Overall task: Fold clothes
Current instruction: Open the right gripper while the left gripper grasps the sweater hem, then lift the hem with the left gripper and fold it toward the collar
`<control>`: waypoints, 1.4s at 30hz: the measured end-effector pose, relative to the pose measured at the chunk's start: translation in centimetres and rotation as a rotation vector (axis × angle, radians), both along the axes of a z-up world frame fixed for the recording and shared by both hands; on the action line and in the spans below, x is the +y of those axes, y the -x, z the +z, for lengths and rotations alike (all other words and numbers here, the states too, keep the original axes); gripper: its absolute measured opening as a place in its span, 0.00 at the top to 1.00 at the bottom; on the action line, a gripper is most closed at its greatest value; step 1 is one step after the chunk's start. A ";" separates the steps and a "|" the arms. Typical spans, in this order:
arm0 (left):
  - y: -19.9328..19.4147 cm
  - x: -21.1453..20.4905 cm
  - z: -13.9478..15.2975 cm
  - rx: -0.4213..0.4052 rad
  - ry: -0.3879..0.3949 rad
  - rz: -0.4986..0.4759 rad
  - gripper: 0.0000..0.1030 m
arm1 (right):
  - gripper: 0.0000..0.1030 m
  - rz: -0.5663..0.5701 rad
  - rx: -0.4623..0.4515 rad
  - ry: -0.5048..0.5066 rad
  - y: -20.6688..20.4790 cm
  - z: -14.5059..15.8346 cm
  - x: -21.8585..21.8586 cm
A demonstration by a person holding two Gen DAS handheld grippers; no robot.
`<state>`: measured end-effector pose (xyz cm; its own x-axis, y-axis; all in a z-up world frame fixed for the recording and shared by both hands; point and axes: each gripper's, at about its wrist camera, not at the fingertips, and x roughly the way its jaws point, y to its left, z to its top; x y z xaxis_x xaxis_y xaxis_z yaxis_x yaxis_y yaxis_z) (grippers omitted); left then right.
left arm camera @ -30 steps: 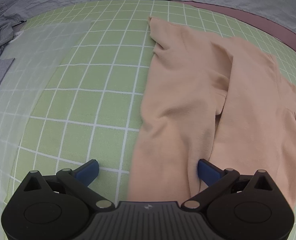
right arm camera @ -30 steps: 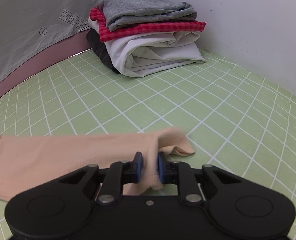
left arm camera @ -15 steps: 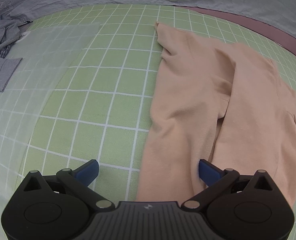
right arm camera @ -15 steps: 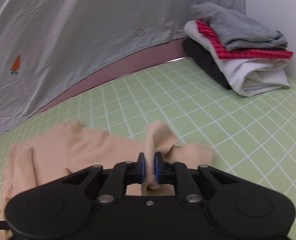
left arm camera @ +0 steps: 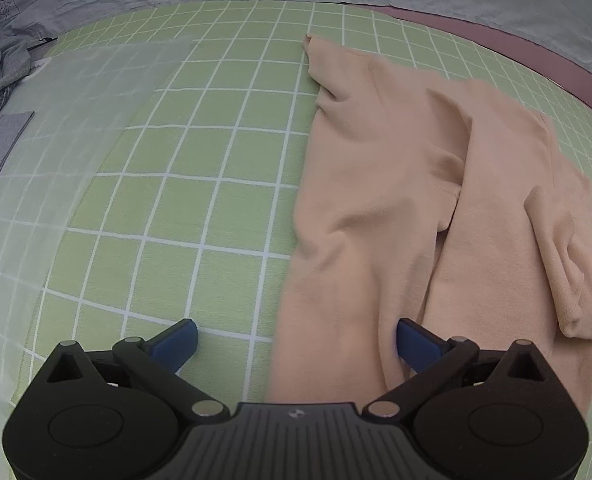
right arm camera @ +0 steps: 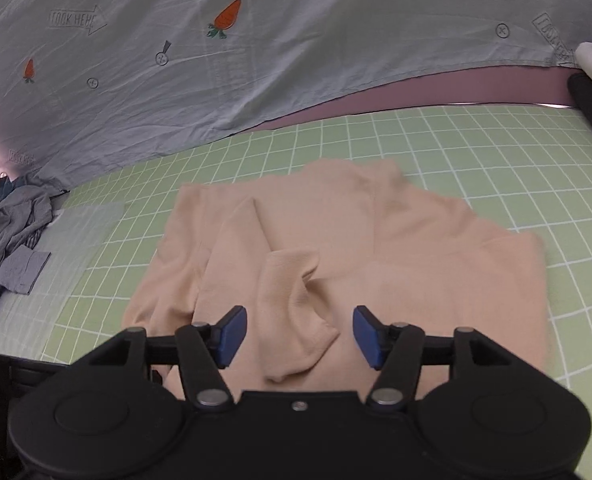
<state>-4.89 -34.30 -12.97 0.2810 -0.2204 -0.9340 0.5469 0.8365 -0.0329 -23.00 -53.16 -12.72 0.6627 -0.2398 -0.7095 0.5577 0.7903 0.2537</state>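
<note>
Right wrist view: "LOOK HERE" arrow (right arm camera: 78, 20) on grey sheet (right arm camera: 296, 40); both claws spread, right claw (right arm camera: 299, 337) over peach top (right arm camera: 416, 264).

Black left gripper (left arm camera: 296, 342), right gripper (right arm camera: 300, 334): blue fingers (left arm camera: 176, 340), silver screws.

— What's my left camera giving me?
— My left gripper (left arm camera: 296, 338) has its blue-padded jaws spread wide over the peach long-sleeved knit top (left arm camera: 408, 200), lying flat on the green white-gridded mat (left arm camera: 184, 200); crumpled grey clothes (left arm camera: 0, 64) sit far left.
</note>
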 end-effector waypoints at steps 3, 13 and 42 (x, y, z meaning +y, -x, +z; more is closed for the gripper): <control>0.1 -0.1 0.3 -0.010 -0.011 -0.006 0.00 | 0.31 -0.108 0.004 0.021 2.3 -0.1 -1.7; 0.1 -1.5 4.5 -0.112 0.002 -0.013 0.00 | 0.30 -0.414 0.166 0.129 9.6 -1.2 -4.6; 4.5 -16.1 3.7 -0.028 0.179 -0.435 0.96 | 0.30 -0.484 0.286 0.128 10.1 -3.9 -6.6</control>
